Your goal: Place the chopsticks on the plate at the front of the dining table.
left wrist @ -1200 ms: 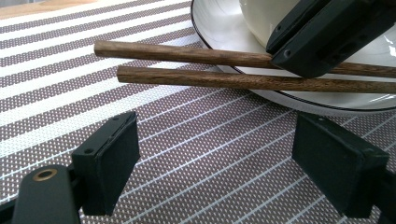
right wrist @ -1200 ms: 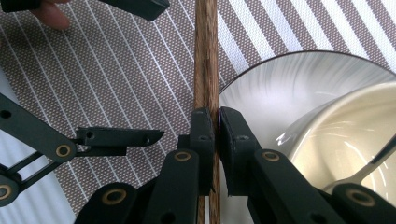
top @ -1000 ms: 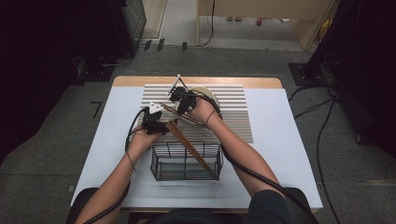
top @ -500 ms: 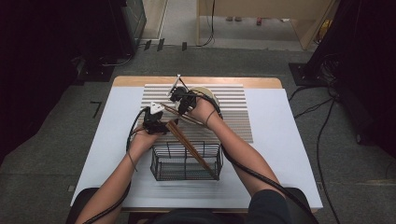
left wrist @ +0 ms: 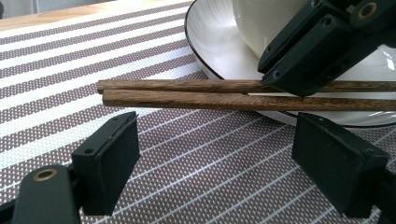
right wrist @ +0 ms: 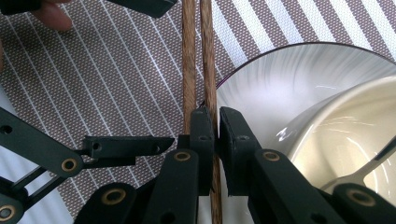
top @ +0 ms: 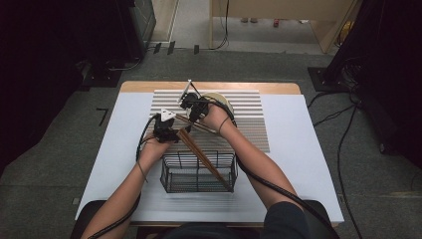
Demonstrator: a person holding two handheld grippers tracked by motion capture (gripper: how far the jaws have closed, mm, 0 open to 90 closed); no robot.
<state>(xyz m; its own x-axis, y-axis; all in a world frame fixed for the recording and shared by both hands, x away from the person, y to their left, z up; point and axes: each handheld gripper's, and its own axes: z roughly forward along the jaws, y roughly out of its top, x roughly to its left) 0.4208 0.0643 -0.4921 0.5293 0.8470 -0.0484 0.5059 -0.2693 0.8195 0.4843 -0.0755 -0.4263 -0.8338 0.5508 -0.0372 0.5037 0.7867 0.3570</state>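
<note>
A pair of brown wooden chopsticks (left wrist: 187,93) lies across the striped placemat (left wrist: 70,56), their far ends over the rim of a white plate (left wrist: 210,42). My right gripper (right wrist: 215,114) is shut on one chopstick (right wrist: 208,56) of the pair; the second stick (right wrist: 188,56) runs alongside, passing under its left jaw. My left gripper (left wrist: 219,123) stands open just short of the sticks, its pads apart and nothing between them. In the high view the left gripper (top: 169,130) and right gripper (top: 191,113) sit close together on the placemat (top: 249,124).
A cream bowl (right wrist: 345,135) with a metal utensil handle (right wrist: 369,168) stands on the plate (right wrist: 280,79). A black wire basket (top: 171,179) sits near the table's front, with more chopsticks (top: 204,159) leaning out of it toward the left gripper.
</note>
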